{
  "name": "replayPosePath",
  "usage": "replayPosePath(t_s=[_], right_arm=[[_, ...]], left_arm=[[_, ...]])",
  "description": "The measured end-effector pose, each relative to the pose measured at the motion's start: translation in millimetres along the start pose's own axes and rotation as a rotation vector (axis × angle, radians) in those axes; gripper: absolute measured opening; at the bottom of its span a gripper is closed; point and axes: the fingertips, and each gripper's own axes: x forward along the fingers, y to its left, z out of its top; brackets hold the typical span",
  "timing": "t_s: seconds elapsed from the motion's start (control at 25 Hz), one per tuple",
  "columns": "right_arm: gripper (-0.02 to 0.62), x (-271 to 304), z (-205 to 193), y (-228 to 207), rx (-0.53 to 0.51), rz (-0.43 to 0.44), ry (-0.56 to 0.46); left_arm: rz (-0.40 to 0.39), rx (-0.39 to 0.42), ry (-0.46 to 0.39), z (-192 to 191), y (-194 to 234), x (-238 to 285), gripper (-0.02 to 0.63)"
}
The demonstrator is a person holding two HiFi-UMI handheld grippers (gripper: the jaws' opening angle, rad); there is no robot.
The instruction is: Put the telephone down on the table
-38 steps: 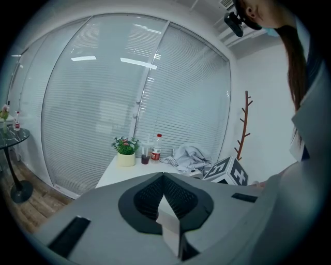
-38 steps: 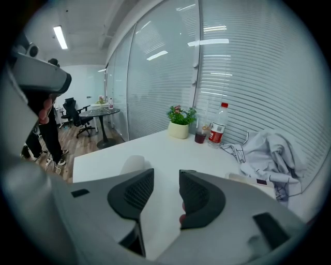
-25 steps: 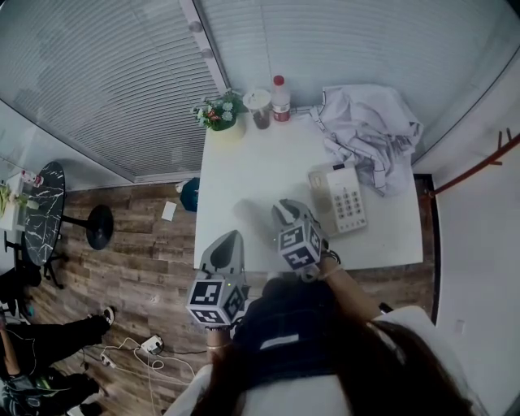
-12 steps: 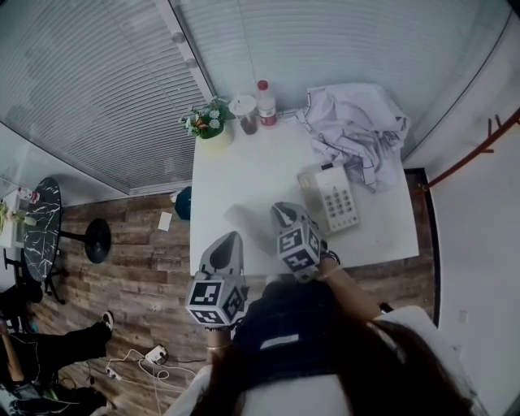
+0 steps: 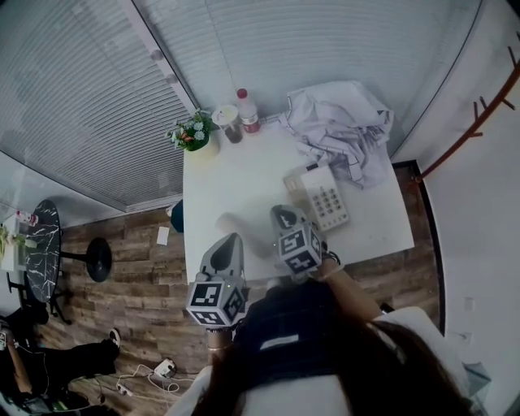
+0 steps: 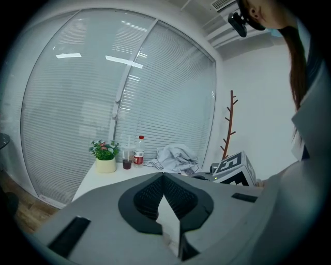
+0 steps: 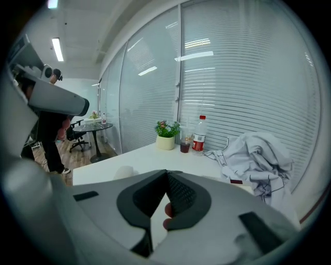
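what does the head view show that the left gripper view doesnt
Only the head view: the phone, the wood floor and a black round table.
Only the left gripper view: a ceiling vent and the inside of the left tongs, shut on nothing.
Both: the white table with plant, cup, bottle and cloth, plus the coat rack.

Pale keypad telephone (image 5: pixel 318 197) — flat on the white table (image 5: pixel 230 177)
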Motion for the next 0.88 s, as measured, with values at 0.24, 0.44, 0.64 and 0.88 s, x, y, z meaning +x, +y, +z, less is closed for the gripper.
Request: replayPosePath(t_s=[0.24,0.44,0.64,0.88], right_arm=[[-0.002,-12,1,-12,0.077,-0.003,-0.029],[-0.003,-24,3,-24,0.128,-0.030,-0.069],[-0.004,-34,0,-32,0.124,-0.066,-0.070],[-0.005,-42,-3,-39,0.141,-0.087,-0.066]], left_arm=[[-0.023,0.017,0.000,3,-10,5,-0.003],[-0.040,0.031,0.000,3,-18,9,-0.003],[-0.059,0.049,-0.005,4,-25,12,-0.003],[-0.087,0.044,0.013,4,-38,16,-0.003]])
